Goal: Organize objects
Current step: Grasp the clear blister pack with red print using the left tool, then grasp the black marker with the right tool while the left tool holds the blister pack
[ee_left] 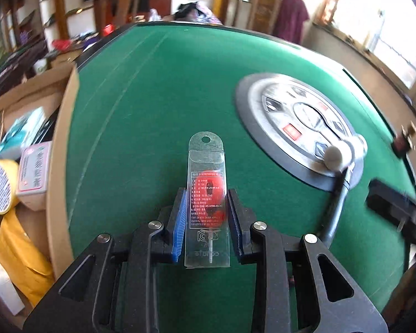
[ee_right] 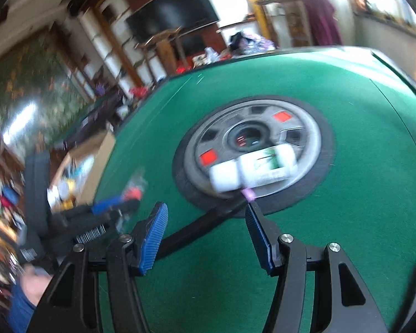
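In the left wrist view, a clear plastic package [ee_left: 207,202] with a red item inside is clamped between the blue pads of the left gripper [ee_left: 207,216], its hanging-hole end pointing forward over the green table [ee_left: 152,97]. Right of the claw, a white bottle [ee_left: 336,156] lies on the round centre panel [ee_left: 291,122]. A cardboard box [ee_left: 61,144] of goods stands to the left.

In the right wrist view, the right gripper [ee_right: 206,219] is seen with its pads apart and nothing pressed between them. The white bottle [ee_right: 252,169] lies just ahead, on the panel [ee_right: 305,127]. The left gripper [ee_right: 119,204] is blurred at left.
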Demonstrator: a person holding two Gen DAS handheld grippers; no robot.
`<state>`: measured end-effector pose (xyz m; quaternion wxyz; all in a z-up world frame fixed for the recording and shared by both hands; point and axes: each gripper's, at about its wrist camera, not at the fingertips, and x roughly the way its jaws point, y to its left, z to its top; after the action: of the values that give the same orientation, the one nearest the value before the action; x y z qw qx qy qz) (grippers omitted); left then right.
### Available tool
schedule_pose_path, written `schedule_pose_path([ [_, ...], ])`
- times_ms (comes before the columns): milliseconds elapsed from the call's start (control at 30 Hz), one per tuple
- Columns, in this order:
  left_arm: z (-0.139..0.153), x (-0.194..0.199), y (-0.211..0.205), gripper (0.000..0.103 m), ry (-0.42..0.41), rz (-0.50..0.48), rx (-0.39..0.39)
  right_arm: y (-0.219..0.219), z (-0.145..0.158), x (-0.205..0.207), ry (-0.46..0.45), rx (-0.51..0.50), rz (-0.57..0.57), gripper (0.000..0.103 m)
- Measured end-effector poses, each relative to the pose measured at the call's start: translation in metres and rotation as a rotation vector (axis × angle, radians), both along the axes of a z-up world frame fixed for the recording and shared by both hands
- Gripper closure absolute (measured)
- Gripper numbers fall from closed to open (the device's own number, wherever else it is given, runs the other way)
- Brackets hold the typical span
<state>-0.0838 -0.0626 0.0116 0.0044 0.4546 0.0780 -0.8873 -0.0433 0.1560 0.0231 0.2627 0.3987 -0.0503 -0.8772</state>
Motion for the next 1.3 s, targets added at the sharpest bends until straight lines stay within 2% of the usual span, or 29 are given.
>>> schedule_pose_path([
  [100, 0.000, 0.002, -0.004, 0.076, 0.009, 0.015, -0.012, -0.011, 0.001, 0.005, 0.041, 0.051, 0.013, 0.044],
  [233, -0.001, 0.002, 0.000, 0.076, 0.019, 0.008, -0.042, -0.009, 0.002, 0.007, 0.065, 0.112, -0.040, 0.044],
  [333, -0.002, 0.000, 0.000, 0.076, 0.019, 0.008, -0.040, -0.026, 0.004, 0.011, 0.106, 0.146, 0.007, 0.044],
  [467, -0.002, 0.001, -0.003, 0.076, 0.019, 0.014, -0.029, -0.042, 0.000, 0.005, 0.023, 0.024, 0.131, 0.044],
  [533, -0.002, 0.001, -0.003, 0.076, 0.020, 0.020, -0.038, -0.048, -0.007, 0.001, -0.041, -0.006, 0.189, 0.045],
  [633, -0.002, 0.001, -0.003, 0.076, 0.022, 0.020, -0.044, -0.052, -0.015, 0.000, -0.087, 0.000, 0.215, 0.045],
  [800, -0.003, 0.001, -0.001, 0.076, 0.024, 0.016, -0.053, -0.049, -0.014, 0.009, -0.089, 0.113, 0.213, 0.044],
  [900, -0.003, 0.001, -0.002, 0.076, 0.025, 0.014, -0.056, -0.040, -0.013, 0.019, -0.037, 0.276, 0.154, 0.044],
  [1100, -0.004, 0.001, 0.001, 0.076, 0.026, 0.008, -0.079, -0.015, 0.004, 0.015, 0.090, 0.362, -0.033, 0.044],
  [1300, -0.004, 0.001, 0.000, 0.076, 0.024, 0.005, -0.079, 0.011, -0.009, 0.000, -0.013, 0.361, -0.163, 0.044],
])
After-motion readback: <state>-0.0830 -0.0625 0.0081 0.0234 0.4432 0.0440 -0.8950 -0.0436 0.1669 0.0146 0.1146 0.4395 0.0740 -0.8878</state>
